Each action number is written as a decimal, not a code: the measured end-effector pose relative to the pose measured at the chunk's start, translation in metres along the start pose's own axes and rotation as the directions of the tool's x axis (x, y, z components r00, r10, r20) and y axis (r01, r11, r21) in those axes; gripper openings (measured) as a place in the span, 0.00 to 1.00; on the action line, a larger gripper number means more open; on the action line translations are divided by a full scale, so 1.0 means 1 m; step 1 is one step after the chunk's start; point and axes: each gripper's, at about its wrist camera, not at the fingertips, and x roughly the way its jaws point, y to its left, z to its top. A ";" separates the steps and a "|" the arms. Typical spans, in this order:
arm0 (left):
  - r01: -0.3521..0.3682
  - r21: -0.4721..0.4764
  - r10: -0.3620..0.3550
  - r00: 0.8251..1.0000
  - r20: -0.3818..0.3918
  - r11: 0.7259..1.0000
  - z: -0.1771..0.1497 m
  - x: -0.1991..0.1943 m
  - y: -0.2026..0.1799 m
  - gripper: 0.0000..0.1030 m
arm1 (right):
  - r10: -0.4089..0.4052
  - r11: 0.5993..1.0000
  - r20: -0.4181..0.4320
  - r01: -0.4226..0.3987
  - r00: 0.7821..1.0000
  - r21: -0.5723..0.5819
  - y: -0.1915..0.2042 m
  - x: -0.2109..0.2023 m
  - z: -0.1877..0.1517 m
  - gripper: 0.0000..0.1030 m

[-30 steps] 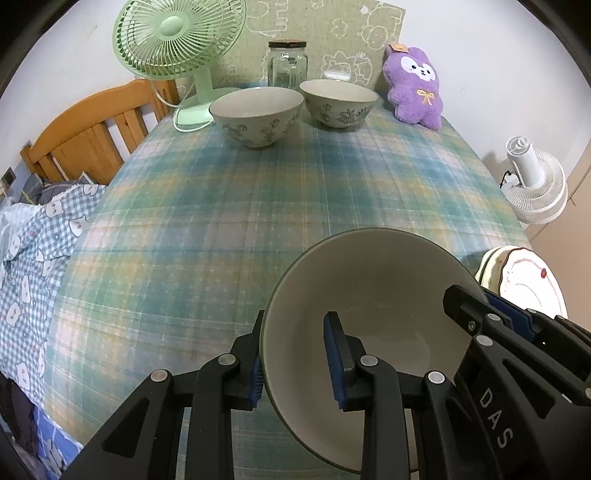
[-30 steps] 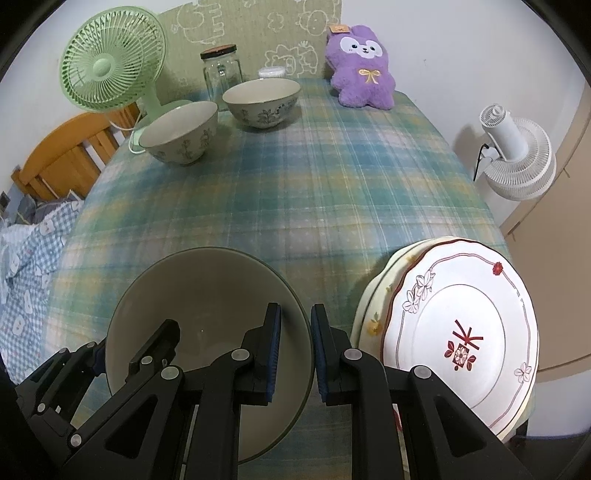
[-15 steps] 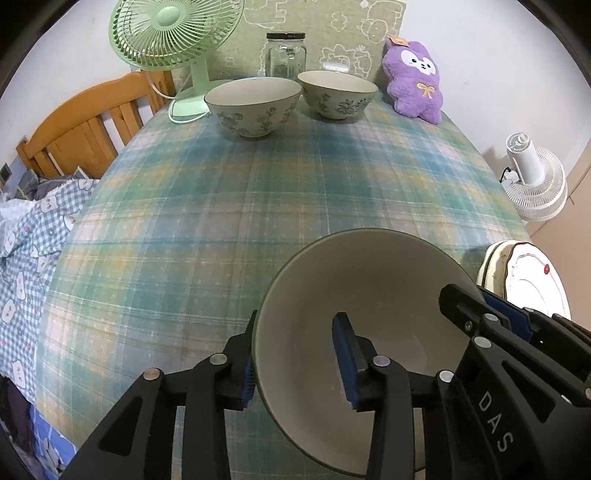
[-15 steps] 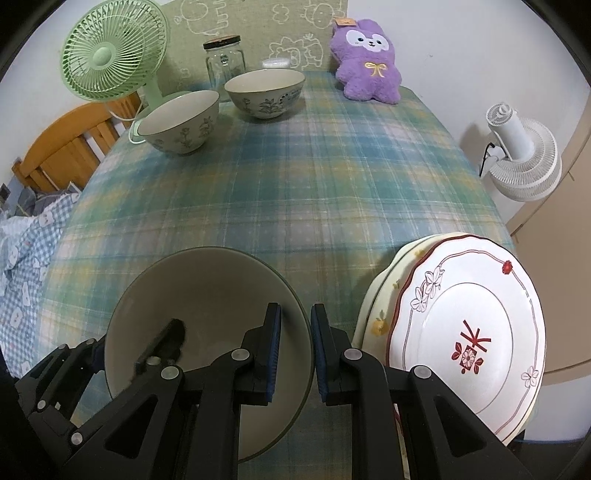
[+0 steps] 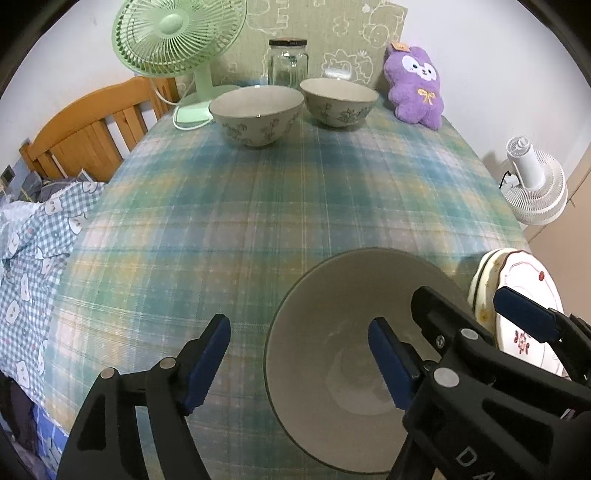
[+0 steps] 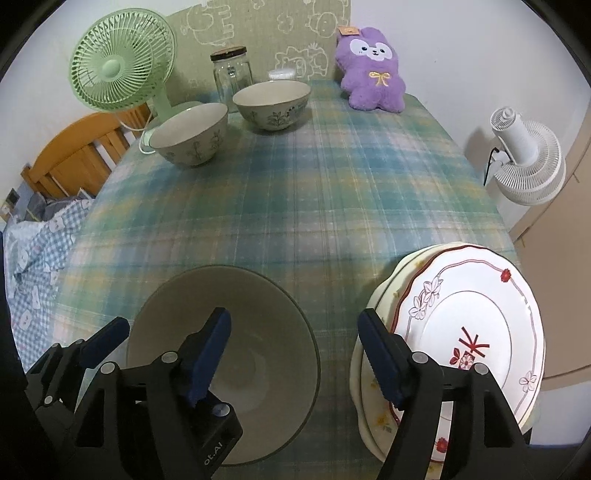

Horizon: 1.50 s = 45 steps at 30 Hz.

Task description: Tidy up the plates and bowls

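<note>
A large grey bowl (image 5: 332,314) (image 6: 255,310) stands on the plaid tablecloth (image 5: 258,206) near the front edge. My left gripper (image 5: 297,363) straddles its left rim and my right gripper (image 6: 295,358) straddles its right rim. Both sets of jaws are opening, and the pads stand clear of the rim between them. In the left wrist view the right gripper (image 5: 480,317) shows over the bowl's right side. A stack of plates (image 6: 461,332) (image 5: 524,295), the top one white with red trim, lies right of the bowl. Two smaller flowered bowls (image 5: 256,114) (image 5: 338,101) sit side by side at the far end.
At the back stand a green desk fan (image 5: 177,33), a glass jar (image 5: 288,61) and a purple plush toy (image 5: 415,88). A white fan (image 6: 524,162) stands beyond the table's right edge. A wooden bed frame (image 5: 85,129) and checked bedding (image 5: 33,240) lie to the left.
Both grippers were shut on the big bowl's rim; the left one started to spread first, and now both jaws stand wide and the bowl is let go. Neither hand has shifted.
</note>
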 end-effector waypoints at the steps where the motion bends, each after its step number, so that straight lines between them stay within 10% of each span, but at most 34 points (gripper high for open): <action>1: 0.000 -0.001 0.000 1.000 0.005 1.000 0.001 -0.004 0.000 0.77 | -0.002 1.000 0.006 0.002 1.000 -0.007 0.001 -0.004 0.002 0.73; 45: -0.075 0.009 0.070 0.963 0.261 0.997 0.097 -0.118 0.033 0.75 | 0.042 0.996 0.242 -0.022 0.969 -0.084 0.053 -0.124 0.100 0.73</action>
